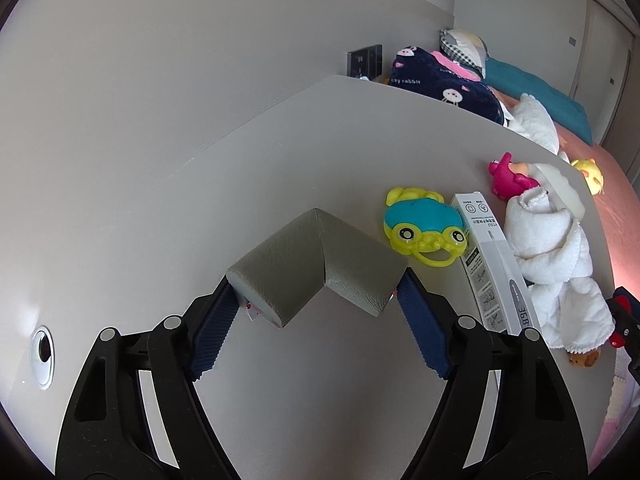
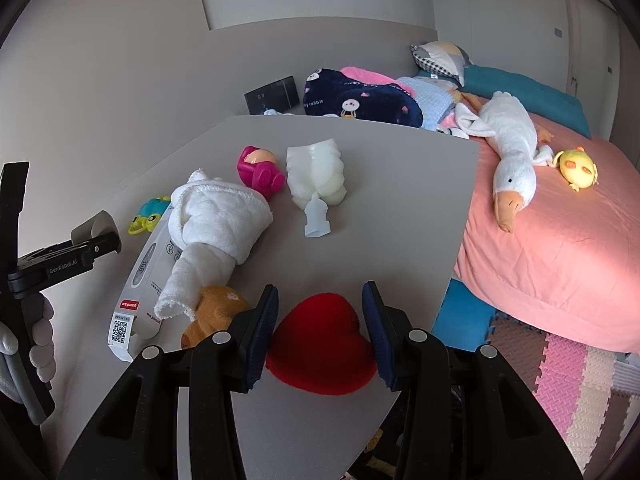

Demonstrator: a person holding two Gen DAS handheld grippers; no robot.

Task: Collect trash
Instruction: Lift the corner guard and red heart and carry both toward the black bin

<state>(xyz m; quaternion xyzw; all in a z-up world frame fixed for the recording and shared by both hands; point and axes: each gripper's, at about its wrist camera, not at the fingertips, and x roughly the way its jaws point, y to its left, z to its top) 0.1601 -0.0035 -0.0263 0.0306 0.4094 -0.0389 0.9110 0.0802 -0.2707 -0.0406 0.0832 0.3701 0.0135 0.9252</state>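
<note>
1. Left wrist view: the left gripper (image 1: 318, 300) has its blue-padded fingers (image 1: 212, 332) spread wide and pressed against the two ends of a grey L-shaped foam corner guard (image 1: 316, 264). The guard is held above the grey table (image 1: 280, 152).
2. Left wrist view: to the right of the guard, a yellow and blue frog toy (image 1: 424, 228) lies on the table. Just beside it lies a white thermometer box (image 1: 492, 264), with a rolled white towel (image 1: 548, 248) touching the far side of the box.
3. Right wrist view: the right gripper (image 2: 320, 320) is partly open, with a red plush heart (image 2: 324, 344) between its fingers. Whether the pads press on the heart cannot be told.
4. Right wrist view: the corner guard (image 2: 96, 226) shows at the left edge, in the left gripper (image 2: 100, 240).
5. Right wrist view: on the table ahead lie a pink toy (image 2: 260, 172), a translucent baby bottle (image 2: 318, 216) and a brown plush toy (image 2: 216, 312). A white plush goose (image 2: 512, 148) lies on the pink bed (image 2: 560, 248).
</note>
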